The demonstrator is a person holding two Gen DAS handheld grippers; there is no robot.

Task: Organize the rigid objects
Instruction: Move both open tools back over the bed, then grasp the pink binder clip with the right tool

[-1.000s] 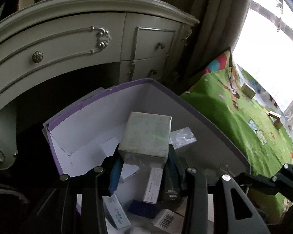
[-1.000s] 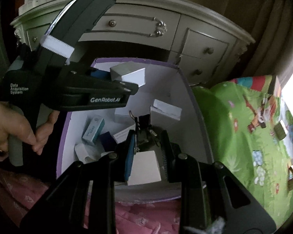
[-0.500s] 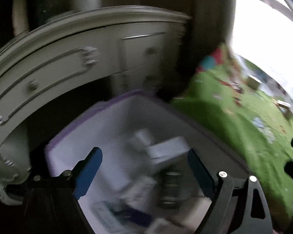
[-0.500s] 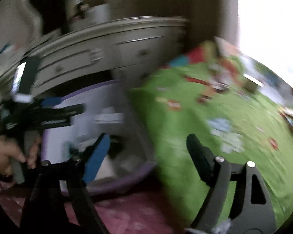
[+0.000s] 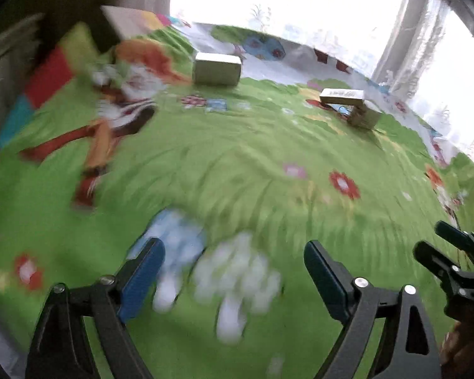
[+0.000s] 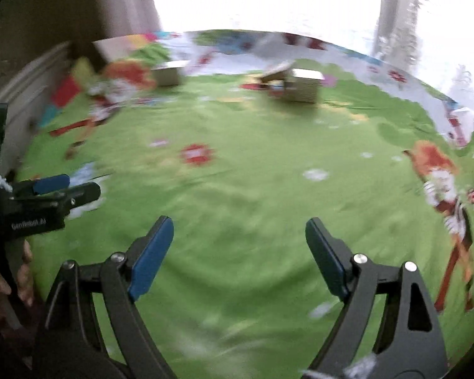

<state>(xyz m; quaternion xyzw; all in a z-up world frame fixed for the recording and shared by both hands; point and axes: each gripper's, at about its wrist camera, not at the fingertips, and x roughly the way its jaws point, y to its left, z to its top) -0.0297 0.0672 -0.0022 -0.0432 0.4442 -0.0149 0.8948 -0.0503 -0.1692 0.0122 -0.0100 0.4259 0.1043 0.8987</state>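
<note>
The left gripper [image 5: 233,262] has its jaws spread wide with nothing between them; they have just been opening. The right gripper [image 6: 239,240] matches it: jaws wide apart, just opened, and empty. Both point down at a green cartoon-print bed cover [image 5: 237,164], and both views are motion-blurred. In the right wrist view the left gripper appears at the left edge, held by the person's hand [image 6: 3,284]. In the left wrist view part of the right gripper shows at the lower right edge. Well ahead of both grippers, three small boxes lie on the far part of the cover: a pale box [image 5: 217,69] toward the left, a flat gold box [image 5: 341,96] to the right, and a tan box [image 5: 363,116] touching it. Curtains [image 5: 404,31] hang before a bright window beyond the bed.
</note>
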